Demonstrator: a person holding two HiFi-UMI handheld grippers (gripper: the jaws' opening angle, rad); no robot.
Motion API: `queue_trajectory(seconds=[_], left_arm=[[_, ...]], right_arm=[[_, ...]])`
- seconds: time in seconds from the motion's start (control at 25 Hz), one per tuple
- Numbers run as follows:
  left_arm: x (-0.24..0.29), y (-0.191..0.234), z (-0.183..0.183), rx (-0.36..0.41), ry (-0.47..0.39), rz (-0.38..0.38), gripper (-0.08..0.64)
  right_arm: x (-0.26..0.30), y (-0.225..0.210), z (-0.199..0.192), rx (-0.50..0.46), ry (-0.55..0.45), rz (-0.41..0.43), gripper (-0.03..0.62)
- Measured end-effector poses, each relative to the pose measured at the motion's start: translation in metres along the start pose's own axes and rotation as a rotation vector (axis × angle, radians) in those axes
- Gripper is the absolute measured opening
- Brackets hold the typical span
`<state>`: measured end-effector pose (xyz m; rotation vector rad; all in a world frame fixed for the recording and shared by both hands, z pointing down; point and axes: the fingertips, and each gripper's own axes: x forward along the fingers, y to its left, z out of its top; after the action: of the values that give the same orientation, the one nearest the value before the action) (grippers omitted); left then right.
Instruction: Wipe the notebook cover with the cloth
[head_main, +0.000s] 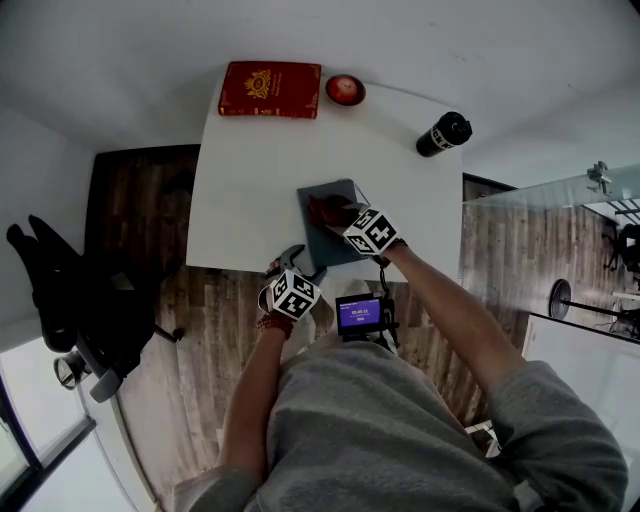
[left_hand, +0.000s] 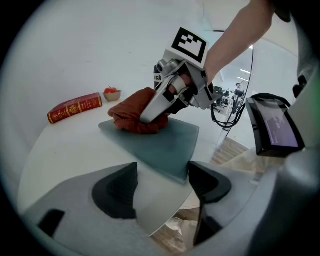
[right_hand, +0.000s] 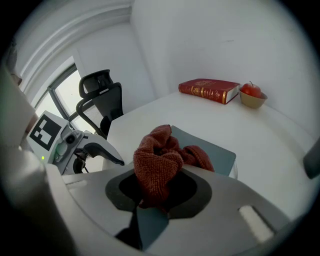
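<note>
Office room, black swivel chair (head_main: 75, 300), white table (head_main: 250, 190), wood-plank floor (head_main: 205, 320), glass partition (head_main: 530, 195), large window (head_main: 15, 450)

Not much here can be read. On the right gripper (left_hand: 150, 116), back from its jaws, a small label (left_hand: 158, 78) shows the letters "ICK", its start cut off. The red book (left_hand: 75, 107) far beyond both grippers carries gilt lettering, and the screen (head_main: 359, 313) just beside the left gripper (head_main: 293, 262) shows figures, all too small to read.
</note>
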<state>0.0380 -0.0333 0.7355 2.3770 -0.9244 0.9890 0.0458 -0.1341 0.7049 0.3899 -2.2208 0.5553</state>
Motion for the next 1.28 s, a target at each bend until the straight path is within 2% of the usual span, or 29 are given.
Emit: queue_trajectory(seconds=[1.28], left_arm=[[0.001, 0.0, 0.0, 0.022, -0.002, 0.002, 0.313]], right_arm=[[-0.018, 0.045, -0.041, 0.028, -0.01, 0.019, 0.106]])
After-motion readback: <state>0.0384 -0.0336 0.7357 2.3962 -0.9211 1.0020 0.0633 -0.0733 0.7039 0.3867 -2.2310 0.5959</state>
